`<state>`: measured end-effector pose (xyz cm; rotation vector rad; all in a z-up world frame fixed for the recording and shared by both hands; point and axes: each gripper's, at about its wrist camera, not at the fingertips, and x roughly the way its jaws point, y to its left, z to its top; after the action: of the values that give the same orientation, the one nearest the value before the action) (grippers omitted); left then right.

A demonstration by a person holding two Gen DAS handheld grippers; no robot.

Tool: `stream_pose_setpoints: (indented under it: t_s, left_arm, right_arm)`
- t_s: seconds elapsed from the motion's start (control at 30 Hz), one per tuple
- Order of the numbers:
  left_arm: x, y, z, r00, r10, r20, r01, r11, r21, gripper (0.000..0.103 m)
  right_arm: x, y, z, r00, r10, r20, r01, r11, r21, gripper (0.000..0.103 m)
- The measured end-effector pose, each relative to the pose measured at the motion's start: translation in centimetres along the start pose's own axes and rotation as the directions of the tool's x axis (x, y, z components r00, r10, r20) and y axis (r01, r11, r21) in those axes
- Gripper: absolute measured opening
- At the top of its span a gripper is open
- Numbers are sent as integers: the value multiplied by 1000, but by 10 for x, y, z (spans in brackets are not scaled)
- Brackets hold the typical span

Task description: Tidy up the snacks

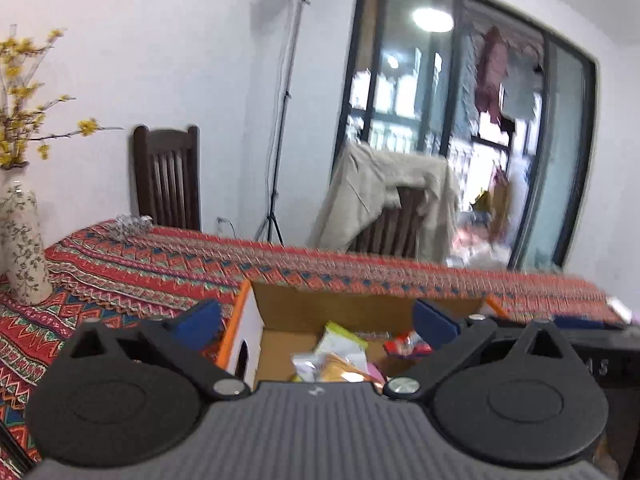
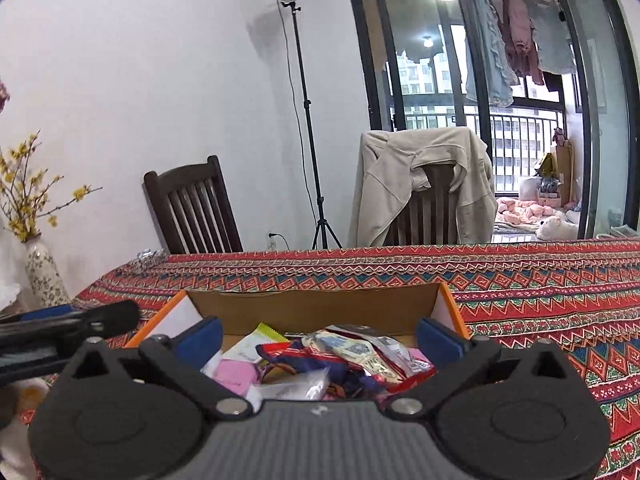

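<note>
An open cardboard box with orange edges (image 2: pixel 312 305) stands on the patterned tablecloth and holds several snack packets (image 2: pixel 360 354): red, white, pink and yellow-green ones. My right gripper (image 2: pixel 318 336) is open and empty, its blue pads spread over the box's near side. The box also shows in the left wrist view (image 1: pixel 280 304) with packets (image 1: pixel 340 354) inside. My left gripper (image 1: pixel 316 316) is open and empty, held over the box's left part. The left gripper's body shows in the right wrist view (image 2: pixel 68 324) at the left.
A patterned vase with yellow flowers (image 1: pixel 22 252) stands at the table's left end. Two dark wooden chairs (image 2: pixel 194 208) stand behind the table, one draped with a beige jacket (image 2: pixel 424 184). A light stand (image 2: pixel 308 120) is by the wall.
</note>
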<state>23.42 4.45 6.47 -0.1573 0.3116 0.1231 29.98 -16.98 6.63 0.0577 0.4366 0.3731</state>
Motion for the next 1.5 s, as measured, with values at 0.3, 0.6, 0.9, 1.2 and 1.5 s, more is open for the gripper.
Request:
stream_pose_setpoints:
  t_s: [0.3, 0.6, 0.9, 1.2, 1.5]
  left_arm:
    - [-12, 1, -11, 999, 51, -12, -50, 998, 40, 103]
    - [-69, 13, -14, 1000, -5, 8, 5, 1000, 26, 103]
    - [-134, 23, -34, 998, -54, 12, 54, 999, 5, 103]
    - [-161, 27, -71, 997, -74, -18, 75, 997, 24, 103]
    - [-168, 29, -105, 997, -32, -71, 34, 999, 30, 103]
  right_arm:
    - [-6, -9, -11, 999, -41, -9, 42, 999, 14, 103]
    - [-63, -4, -20, 998, -41, 48, 40, 999, 22, 103]
    - [-123, 9, -47, 996, 9, 87, -15, 998, 65, 103]
    - [-156, 7, -84, 999, 4, 51, -7, 998, 69, 103]
    - [-162, 1, -128, 999, -23, -34, 26, 997, 66, 103]
